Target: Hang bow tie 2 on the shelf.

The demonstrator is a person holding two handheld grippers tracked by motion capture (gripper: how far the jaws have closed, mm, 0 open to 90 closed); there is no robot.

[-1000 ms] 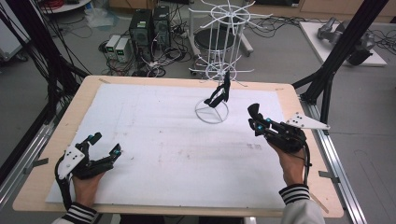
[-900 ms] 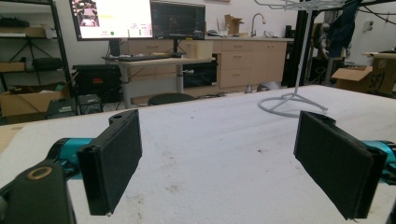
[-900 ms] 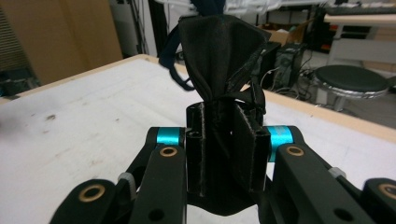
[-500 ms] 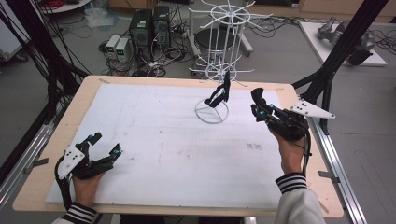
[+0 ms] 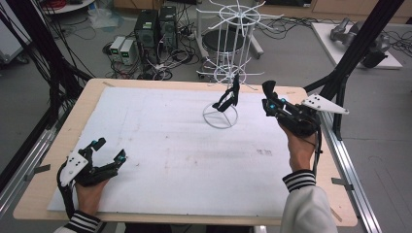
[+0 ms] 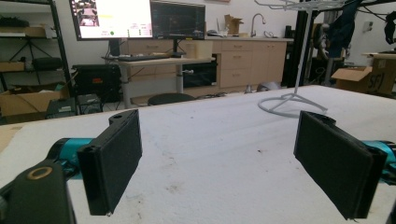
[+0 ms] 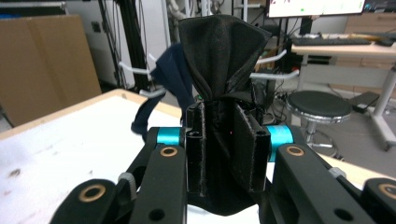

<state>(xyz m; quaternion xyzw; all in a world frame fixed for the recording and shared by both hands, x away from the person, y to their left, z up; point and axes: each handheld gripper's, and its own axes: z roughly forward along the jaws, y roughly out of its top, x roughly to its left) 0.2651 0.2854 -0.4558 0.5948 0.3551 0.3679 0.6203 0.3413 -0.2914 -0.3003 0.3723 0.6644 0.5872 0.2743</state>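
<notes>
1. The right gripper (image 7: 224, 154) is clamped on a black cloth (image 7: 223, 60), bunched upright between its pads, and is held above the table (image 5: 39, 199) just right of the white wire rack (image 5: 233, 53).
2. The rack lies to the left of this gripper and slightly beyond it; a dark cloth (image 5: 228, 99) already hangs low on it. The right hand is plainly nearer.
3. Judgement: the rack's prongs crowd the approach, with open room above.
4. The left gripper (image 5: 109, 150) rests on the table, well apart from the rack, jaws spread and empty.
</notes>
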